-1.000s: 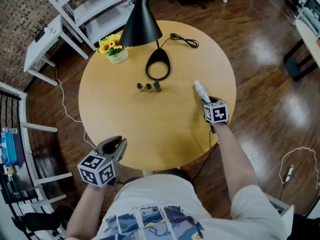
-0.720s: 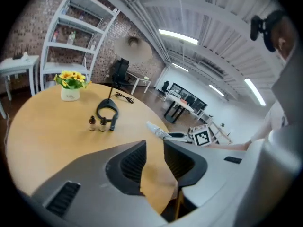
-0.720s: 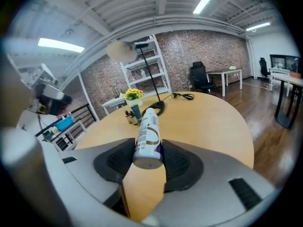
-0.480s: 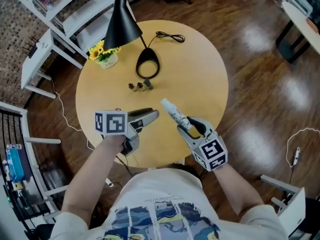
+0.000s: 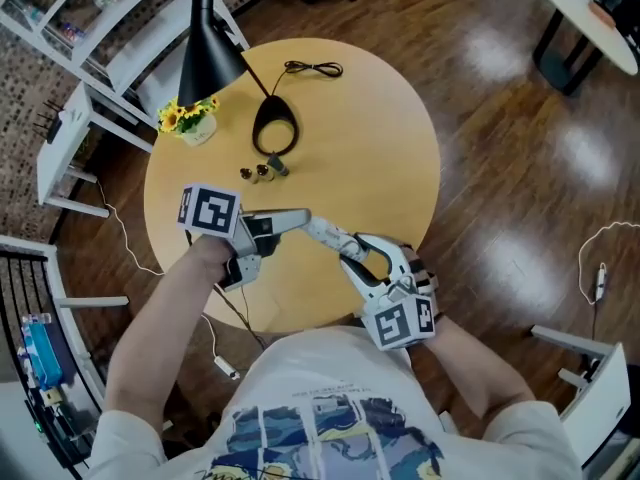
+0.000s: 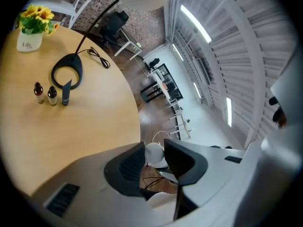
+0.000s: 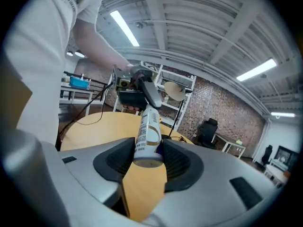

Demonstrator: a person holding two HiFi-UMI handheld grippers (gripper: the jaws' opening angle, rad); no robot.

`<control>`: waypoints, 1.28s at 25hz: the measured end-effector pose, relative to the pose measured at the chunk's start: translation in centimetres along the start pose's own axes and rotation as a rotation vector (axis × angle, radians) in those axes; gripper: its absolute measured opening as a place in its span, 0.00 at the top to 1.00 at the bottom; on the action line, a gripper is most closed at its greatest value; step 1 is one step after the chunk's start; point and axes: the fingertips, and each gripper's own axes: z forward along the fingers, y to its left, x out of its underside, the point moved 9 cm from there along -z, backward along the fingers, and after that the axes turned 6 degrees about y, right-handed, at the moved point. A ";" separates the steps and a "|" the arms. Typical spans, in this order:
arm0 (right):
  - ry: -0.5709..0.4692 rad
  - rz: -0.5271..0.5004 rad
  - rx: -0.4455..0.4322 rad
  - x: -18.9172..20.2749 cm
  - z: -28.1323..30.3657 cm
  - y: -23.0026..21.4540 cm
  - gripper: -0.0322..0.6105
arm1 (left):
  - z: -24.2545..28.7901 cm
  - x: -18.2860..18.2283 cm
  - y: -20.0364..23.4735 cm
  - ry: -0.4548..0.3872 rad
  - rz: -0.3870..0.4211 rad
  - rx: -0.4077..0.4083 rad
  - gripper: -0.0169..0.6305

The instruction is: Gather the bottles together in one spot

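Only the white flower pot (image 6: pixel 28 43) on the worktop carries lettering that can be half read: a short dark word starting with "L", its other letters too blurred to tell. The bottle (image 7: pixel 147 129) has a label with rows of fine print, too small to read. The left marker cube (image 5: pixel 210 211) and the right marker cube (image 5: pixel 398 321) show black-and-white square patterns, no letters.

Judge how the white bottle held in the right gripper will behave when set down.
The white bottle looks tall and narrow, so probably tippy upright and apt to roll lying down. Its wall shows no dent between the jaws of the right gripper, so likely stiff.
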 end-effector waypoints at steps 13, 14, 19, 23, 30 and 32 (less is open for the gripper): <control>0.069 -0.084 0.007 2.2 2.4 1.0 0.57 | 1.2 -0.8 -3.3 0.038 0.495 -0.234 0.79; 0.076 -0.067 0.006 2.5 2.4 0.9 0.57 | 1.5 -0.9 -3.2 0.051 0.549 -0.291 0.79; 0.133 0.052 0.009 4.6 1.4 0.2 0.57 | 3.1 -0.8 -1.2 0.085 0.751 -0.528 0.79; 0.167 0.174 0.024 6.4 0.4 -0.8 0.57 | 3.8 -2.2 1.2 0.030 0.770 -0.636 0.79; 0.239 0.315 0.016 8.4 -1.6 -2.8 0.57 | 5.2 -6.0 5.0 -0.041 0.750 -0.809 0.79; 0.273 0.364 -0.001 9.0 -1.7 -3.1 0.57 | 6.0 -7.1 6.1 -0.030 0.755 -0.838 0.79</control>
